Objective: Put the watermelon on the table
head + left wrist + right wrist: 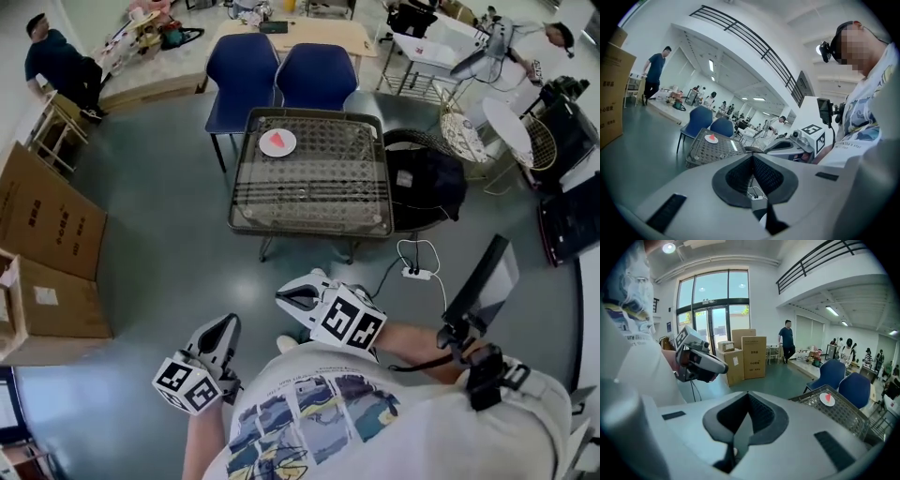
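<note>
A red watermelon slice [277,140] lies on a small white plate [277,148] at the far left part of a wire-mesh table [319,192]. It also shows small in the left gripper view as the slice [711,137] and in the right gripper view as the slice [828,398]. My left gripper [225,325] hangs low by my body, well short of the table, jaws together with nothing in them. My right gripper [284,298] is a little closer to the table, also shut and empty. Each gripper view shows its own jaws meeting: left gripper [752,158], right gripper [747,394].
Two blue chairs [281,75] stand behind the table. Cardboard boxes [42,253] sit at the left. A dark bag on a round stand [427,183] is right of the table, and a power strip with cables [417,272] lies on the floor. People stand far off.
</note>
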Action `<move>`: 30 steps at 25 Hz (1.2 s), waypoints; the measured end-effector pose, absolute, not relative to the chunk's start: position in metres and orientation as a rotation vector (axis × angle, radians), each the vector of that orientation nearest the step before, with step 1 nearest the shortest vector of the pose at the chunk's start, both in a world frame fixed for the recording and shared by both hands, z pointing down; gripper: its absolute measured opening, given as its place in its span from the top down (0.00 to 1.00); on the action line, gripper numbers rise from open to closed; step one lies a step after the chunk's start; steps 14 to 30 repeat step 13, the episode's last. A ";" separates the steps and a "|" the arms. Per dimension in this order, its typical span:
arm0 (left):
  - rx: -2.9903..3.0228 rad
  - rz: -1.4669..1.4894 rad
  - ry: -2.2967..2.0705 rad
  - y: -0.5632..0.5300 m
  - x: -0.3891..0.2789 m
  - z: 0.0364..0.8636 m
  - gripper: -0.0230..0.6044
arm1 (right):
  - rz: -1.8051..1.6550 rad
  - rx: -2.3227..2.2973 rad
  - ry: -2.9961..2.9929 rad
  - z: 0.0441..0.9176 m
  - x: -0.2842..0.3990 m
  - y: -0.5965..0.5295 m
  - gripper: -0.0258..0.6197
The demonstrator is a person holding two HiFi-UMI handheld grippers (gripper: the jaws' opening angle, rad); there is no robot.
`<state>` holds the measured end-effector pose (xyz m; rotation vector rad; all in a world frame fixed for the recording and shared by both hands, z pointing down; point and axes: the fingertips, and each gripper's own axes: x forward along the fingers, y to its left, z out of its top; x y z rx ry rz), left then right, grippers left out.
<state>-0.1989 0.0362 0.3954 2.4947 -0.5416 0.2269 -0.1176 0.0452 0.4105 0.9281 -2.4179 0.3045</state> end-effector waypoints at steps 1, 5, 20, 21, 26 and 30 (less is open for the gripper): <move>2.499 0.232 -0.534 0.040 -0.201 0.396 0.95 | 0.298 0.932 -2.408 0.410 -0.119 0.050 0.94; 2.510 0.262 -0.509 0.051 -0.203 0.399 0.95 | 0.294 0.934 -2.393 0.413 -0.127 0.064 0.95; 2.521 0.276 -0.472 0.060 -0.189 0.400 0.95 | 0.280 0.938 -2.369 0.413 -0.117 0.070 0.94; 2.521 0.276 -0.472 0.060 -0.189 0.400 0.95 | 0.280 0.938 -2.369 0.413 -0.117 0.070 0.94; 2.521 0.276 -0.472 0.060 -0.189 0.400 0.95 | 0.280 0.938 -2.369 0.413 -0.117 0.070 0.94; 2.521 0.276 -0.472 0.060 -0.189 0.400 0.95 | 0.280 0.938 -2.369 0.413 -0.117 0.070 0.94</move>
